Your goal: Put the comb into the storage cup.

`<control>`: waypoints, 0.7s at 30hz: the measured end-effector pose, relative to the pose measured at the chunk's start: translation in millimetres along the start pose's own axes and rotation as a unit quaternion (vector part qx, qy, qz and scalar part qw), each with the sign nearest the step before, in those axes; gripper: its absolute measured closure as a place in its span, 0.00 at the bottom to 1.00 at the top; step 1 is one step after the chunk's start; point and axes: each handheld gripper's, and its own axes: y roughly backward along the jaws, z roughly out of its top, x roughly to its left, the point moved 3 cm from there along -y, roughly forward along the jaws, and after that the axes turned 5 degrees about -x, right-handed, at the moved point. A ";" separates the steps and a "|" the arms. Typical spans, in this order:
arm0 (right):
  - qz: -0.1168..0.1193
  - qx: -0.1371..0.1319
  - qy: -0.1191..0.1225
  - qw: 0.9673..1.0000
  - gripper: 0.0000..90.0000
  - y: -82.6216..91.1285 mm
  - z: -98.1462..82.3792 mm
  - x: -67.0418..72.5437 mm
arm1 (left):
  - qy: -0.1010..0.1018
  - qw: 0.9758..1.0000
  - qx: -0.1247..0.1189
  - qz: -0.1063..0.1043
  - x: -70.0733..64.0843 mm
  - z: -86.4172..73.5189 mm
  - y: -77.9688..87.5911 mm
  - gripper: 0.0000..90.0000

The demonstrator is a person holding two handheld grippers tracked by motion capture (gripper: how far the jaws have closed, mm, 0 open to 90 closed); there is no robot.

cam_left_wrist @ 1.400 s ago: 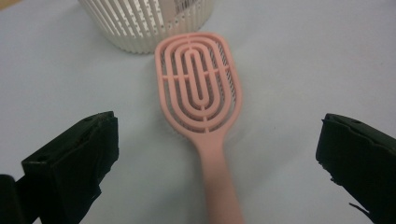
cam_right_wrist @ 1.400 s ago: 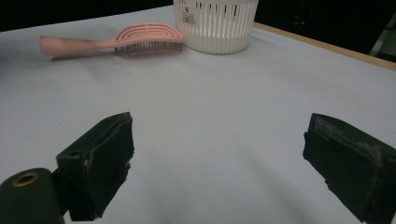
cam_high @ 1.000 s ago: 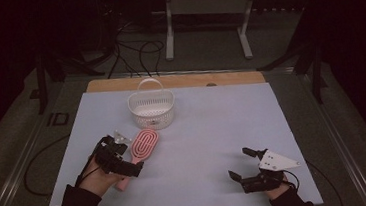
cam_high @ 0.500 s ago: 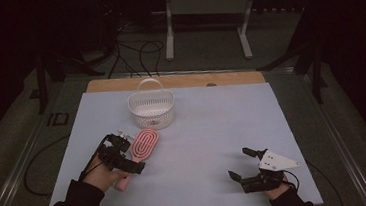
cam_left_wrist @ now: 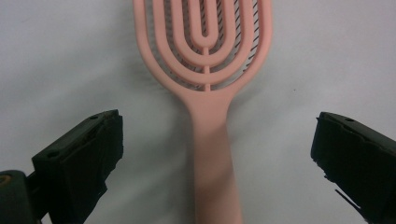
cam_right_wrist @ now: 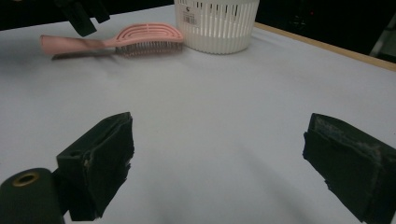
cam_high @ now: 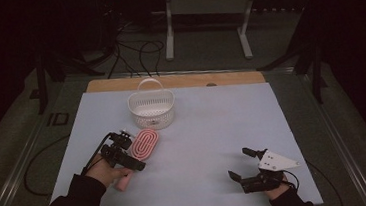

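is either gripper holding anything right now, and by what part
Nothing is held. The left gripper has its jaws open on either side of the pink hairbrush handle without touching it; the right gripper is open over bare table.

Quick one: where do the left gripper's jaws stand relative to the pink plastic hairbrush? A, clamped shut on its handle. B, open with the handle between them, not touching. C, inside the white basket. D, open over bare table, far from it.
B: the left gripper stands open, its jaws clear on either side of the pink plastic hairbrush handle.

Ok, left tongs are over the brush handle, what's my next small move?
Probably lower the left tongs and close on the pink brush handle: they are open, astride it, not touching, and the brush lies flat on the table.
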 end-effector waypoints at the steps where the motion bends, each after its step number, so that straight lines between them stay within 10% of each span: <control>1: 0.000 0.001 0.000 1.000 0.09 0.1 0.0 0.0 | -0.001 1.000 0.004 0.000 0.1 0.5 -1.0 0.04; 21: 0.000 0.001 0.000 1.000 0.09 0.1 0.0 0.0 | 0.005 0.999 0.038 0.004 2.0 8.4 -15.1 0.23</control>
